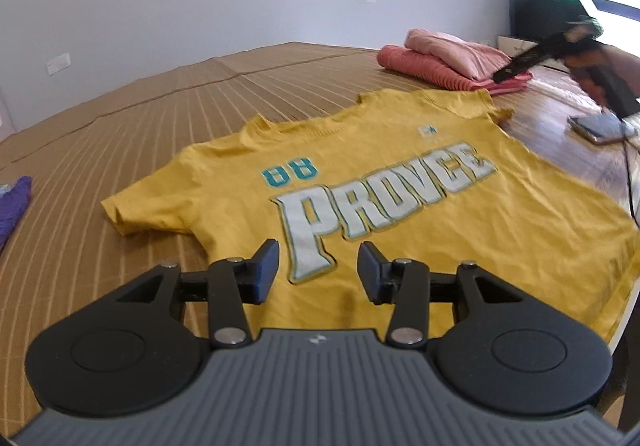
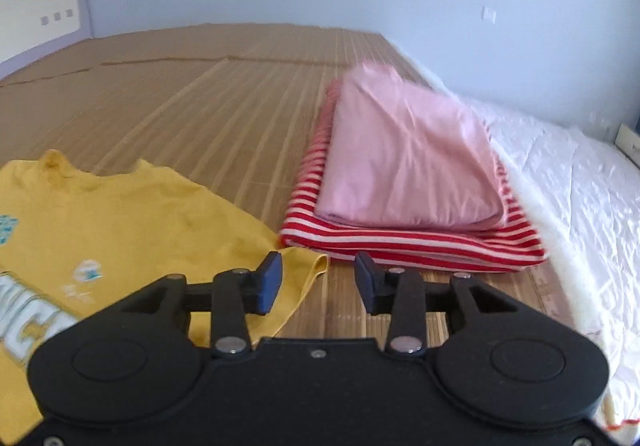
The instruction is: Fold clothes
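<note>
A yellow T-shirt (image 1: pixel 372 202) with big white letters lies spread flat on the bamboo mat (image 1: pixel 160 106), neck toward the far side. My left gripper (image 1: pixel 319 270) hovers open over the shirt's lower part, nothing between its pads. In the right wrist view the same yellow T-shirt (image 2: pixel 120 222) fills the lower left, its sleeve (image 2: pixel 308 274) ending just ahead of the left pad. My right gripper (image 2: pixel 319 282) stands open above the sleeve edge and bare mat (image 2: pixel 200 118), holding nothing. The right gripper (image 1: pixel 520 62) shows blurred at the far right of the left wrist view.
A folded pink garment (image 2: pixel 404 154) rests on a folded red-and-white striped one (image 2: pixel 408 242) right of the shirt. A white quilt (image 2: pixel 568 198) runs along the mat's right side. A purple cloth (image 1: pixel 14 206) lies at the left edge. A phone (image 1: pixel 596 126) with a cable sits far right.
</note>
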